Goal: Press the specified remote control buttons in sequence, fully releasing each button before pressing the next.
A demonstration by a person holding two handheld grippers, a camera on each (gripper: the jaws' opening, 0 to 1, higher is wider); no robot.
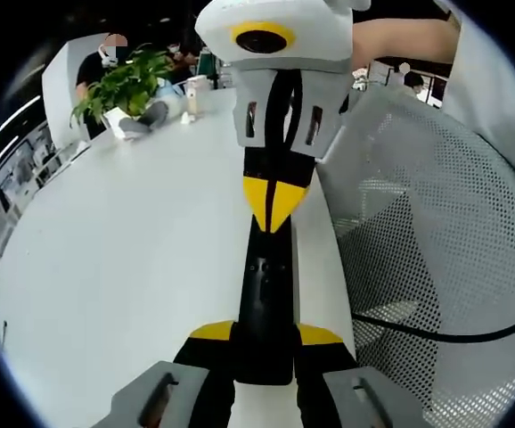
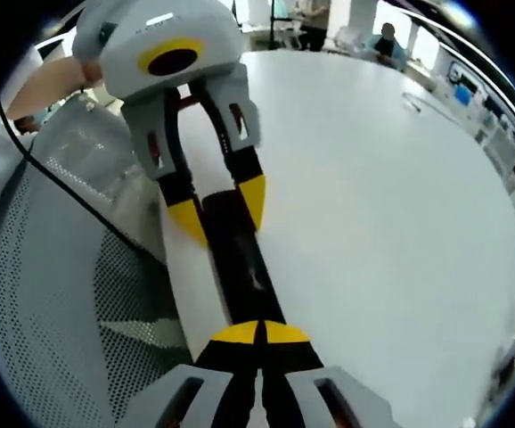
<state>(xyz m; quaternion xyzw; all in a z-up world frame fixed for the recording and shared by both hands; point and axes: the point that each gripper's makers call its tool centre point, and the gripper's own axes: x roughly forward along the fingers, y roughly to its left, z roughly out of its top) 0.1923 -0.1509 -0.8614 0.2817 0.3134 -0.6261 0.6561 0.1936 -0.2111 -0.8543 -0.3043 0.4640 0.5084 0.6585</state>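
Note:
A slim black remote control (image 1: 266, 285) lies lengthwise on the white table (image 1: 133, 267), close to its edge. My left gripper (image 1: 266, 334) has its yellow-tipped jaws on either side of the remote's near end, shut on it. My right gripper (image 1: 275, 203) comes in from the far side, jaws shut together, with its yellow tips down on the remote's far end. In the right gripper view, the right gripper (image 2: 262, 333) rests its joined tips on the remote (image 2: 240, 259). Beyond it the left gripper (image 2: 220, 209) clamps the remote's other end.
A white mesh chair back (image 1: 436, 250) with a black cable (image 1: 436, 334) across it stands right beside the table edge. A potted plant (image 1: 128, 80) and a cup (image 1: 193, 94) sit at the table's far end, with seated people (image 1: 106, 58) behind. The wide white tabletop stretches to the left.

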